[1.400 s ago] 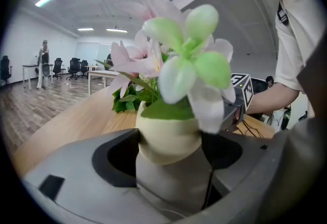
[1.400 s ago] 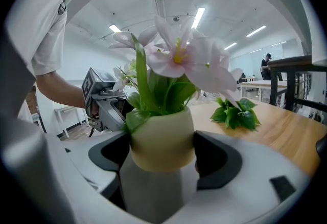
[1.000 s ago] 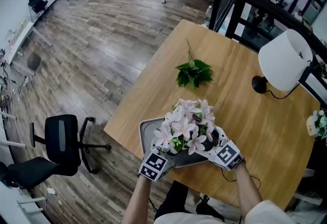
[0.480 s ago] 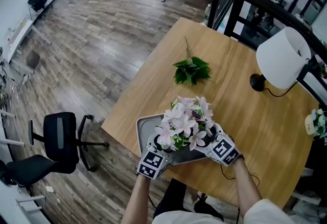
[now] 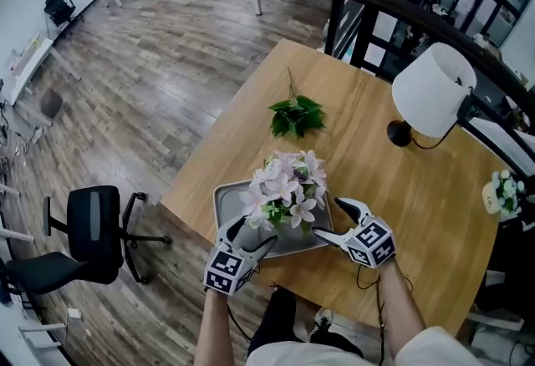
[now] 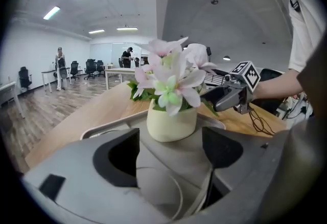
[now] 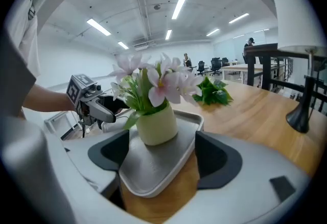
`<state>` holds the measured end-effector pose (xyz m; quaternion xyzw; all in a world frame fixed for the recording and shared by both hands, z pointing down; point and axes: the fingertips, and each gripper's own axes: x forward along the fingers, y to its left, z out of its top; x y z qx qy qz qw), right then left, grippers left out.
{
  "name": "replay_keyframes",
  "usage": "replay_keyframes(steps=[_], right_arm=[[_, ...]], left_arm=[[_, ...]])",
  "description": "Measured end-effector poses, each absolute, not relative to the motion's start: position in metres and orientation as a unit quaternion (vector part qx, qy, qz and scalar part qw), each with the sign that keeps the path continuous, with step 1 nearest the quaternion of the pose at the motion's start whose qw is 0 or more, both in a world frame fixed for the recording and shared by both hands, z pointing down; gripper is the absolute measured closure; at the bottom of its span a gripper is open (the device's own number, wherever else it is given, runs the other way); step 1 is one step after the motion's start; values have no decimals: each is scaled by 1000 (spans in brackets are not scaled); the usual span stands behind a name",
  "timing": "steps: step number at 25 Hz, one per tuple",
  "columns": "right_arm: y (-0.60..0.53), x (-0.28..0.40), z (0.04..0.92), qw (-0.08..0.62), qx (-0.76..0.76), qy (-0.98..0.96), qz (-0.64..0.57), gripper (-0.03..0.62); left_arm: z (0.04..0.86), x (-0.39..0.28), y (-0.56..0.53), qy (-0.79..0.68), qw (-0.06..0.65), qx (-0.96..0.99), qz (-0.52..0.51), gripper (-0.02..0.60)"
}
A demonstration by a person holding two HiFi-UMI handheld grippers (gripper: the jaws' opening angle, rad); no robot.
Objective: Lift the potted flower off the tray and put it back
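The potted flower point(image 5: 284, 189), pink-white blooms in a cream pot point(image 6: 171, 123), stands upright on the grey tray point(image 5: 224, 204) at the near edge of the wooden table. My left gripper point(image 5: 248, 236) is open just off the pot's near left side, touching nothing. On the near right, my right gripper point(image 5: 333, 219) is also open and apart from the pot. In the right gripper view the pot point(image 7: 156, 126) sits on the tray point(image 7: 166, 164) ahead of the empty jaws, with the left gripper point(image 7: 94, 105) beyond it. The right gripper point(image 6: 232, 96) shows past the flowers in the left gripper view.
A green leaf sprig point(image 5: 295, 115) lies on the table beyond the tray. A lamp with a white shade point(image 5: 432, 90) stands at the right, a small flower pot point(image 5: 501, 193) at the far right edge. Black railing point(image 5: 393, 13) runs behind; an office chair point(image 5: 96, 231) is on the floor left.
Both grippers were closed in against the pot's sides; now they have opened and drawn back toward me, leaving the pot standing on the tray.
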<state>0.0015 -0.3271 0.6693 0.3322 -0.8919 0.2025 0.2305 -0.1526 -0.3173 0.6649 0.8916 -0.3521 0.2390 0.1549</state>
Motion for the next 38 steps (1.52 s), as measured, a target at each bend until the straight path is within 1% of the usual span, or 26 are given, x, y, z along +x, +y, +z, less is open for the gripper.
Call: replay_keyframes(steps=[7,8,10,14,16,19,22,23,26,28,31,34,38], right_arm=[[-285,28,610,202,342,-902,171,180],[-279,30,599,189,342,-905,166,193],[-266,32,576,166,339,-913,153,253],[-236,34,541,152,342,-919,119,297],[-217,33,526,144,342,-923,104,340],[-184,30,508,142,339,-926,88,365],[-159,33,491,147,350,-922,77,420],[-152,36,484,148,354,-920,73,427],[-134,44,462,142,367,-917,60,458],[-125,46,445,132,373,-917,49,484],[-111,50,424,126,376,-917,37,496],[-96,54,408,118,382,-916,33,507],[-85,59,387,104,390,-915,26,543]], left_arm=[[624,-146,-277,-377,128,889,226,167],[617,-144,-272,-382,118,889,225,167],[604,-140,-259,-388,100,888,225,201],[572,-134,-228,-405,69,887,210,221],[553,-130,-213,-416,47,886,200,221],[526,-118,-184,-421,25,887,188,250],[495,-107,-159,-429,2,889,162,273],[486,-104,-151,-433,-4,888,156,284],[466,-99,-126,-444,-11,885,140,324],[448,-98,-112,-451,-21,883,130,364],[426,-93,-94,-459,-39,879,121,396],[404,-87,-78,-459,-38,882,101,433],[378,-81,-68,-461,-71,880,94,478]])
